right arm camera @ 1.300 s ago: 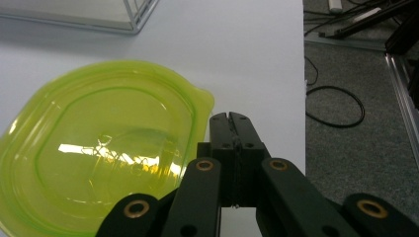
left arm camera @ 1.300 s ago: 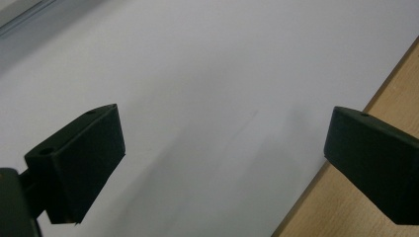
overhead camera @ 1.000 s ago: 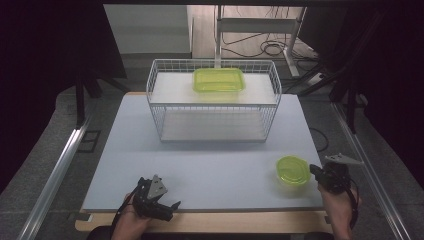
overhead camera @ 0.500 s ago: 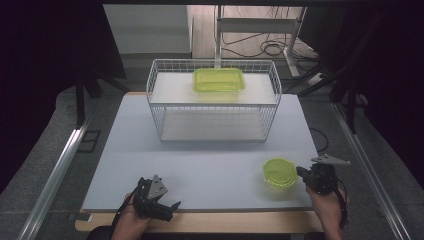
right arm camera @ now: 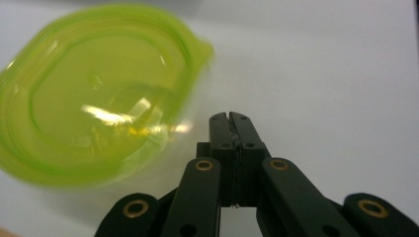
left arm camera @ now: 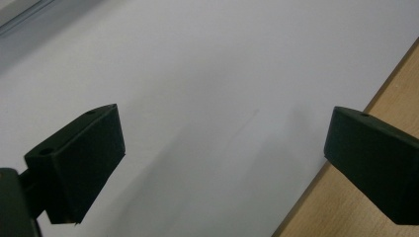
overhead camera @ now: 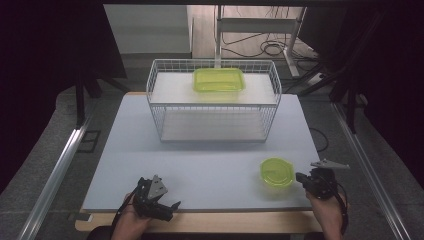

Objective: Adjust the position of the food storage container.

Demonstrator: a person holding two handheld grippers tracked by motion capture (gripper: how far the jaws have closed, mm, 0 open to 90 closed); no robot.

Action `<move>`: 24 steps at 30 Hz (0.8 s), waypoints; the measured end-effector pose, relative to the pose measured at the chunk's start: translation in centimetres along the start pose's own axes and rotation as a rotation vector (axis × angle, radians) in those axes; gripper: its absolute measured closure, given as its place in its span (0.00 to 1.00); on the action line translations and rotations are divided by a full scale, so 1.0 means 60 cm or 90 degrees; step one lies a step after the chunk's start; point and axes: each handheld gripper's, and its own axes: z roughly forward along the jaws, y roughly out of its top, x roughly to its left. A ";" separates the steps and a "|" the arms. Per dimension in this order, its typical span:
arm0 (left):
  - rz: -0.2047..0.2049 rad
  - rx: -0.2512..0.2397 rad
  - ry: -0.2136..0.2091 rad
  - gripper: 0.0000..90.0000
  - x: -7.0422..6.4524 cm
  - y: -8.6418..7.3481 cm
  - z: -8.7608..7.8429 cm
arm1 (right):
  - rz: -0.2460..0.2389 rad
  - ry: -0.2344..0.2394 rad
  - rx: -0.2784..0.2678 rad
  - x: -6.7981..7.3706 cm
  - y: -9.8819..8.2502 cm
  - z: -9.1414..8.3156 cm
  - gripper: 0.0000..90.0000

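Observation:
A round translucent green container (overhead camera: 276, 172) sits on the white table (overhead camera: 200, 160) near its front right. My right gripper (overhead camera: 300, 177) lies just to its right, pointing at it. In the right gripper view the jaws of the right gripper (right arm camera: 230, 117) are pressed together with nothing between them, and the green container (right arm camera: 99, 94) lies ahead and to the left, its rim tab close to the tips. My left gripper (overhead camera: 172, 210) rests at the table's front edge. Its jaws (left arm camera: 222, 148) stand wide apart over bare table.
A white wire rack (overhead camera: 212, 102) stands at the back middle of the table, with a rectangular green container (overhead camera: 219, 80) on its top shelf. A wooden strip (left arm camera: 346, 207) runs along the table's front edge. Metal rails flank the table on both sides.
The round green container has slid to the left, away from the table's right edge, and my right gripper has followed it left. The left gripper has stayed put.

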 end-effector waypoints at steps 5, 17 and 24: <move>0.001 0.001 0.000 0.02 0.000 0.000 0.000 | -0.004 0.015 0.005 0.008 -0.001 0.003 0.98; 0.002 0.007 0.000 0.02 -0.002 0.000 0.003 | -0.003 0.059 0.015 0.024 0.006 0.031 0.98; 0.003 0.009 0.000 0.02 -0.002 0.000 0.004 | -0.021 0.098 0.012 0.048 0.018 0.053 0.98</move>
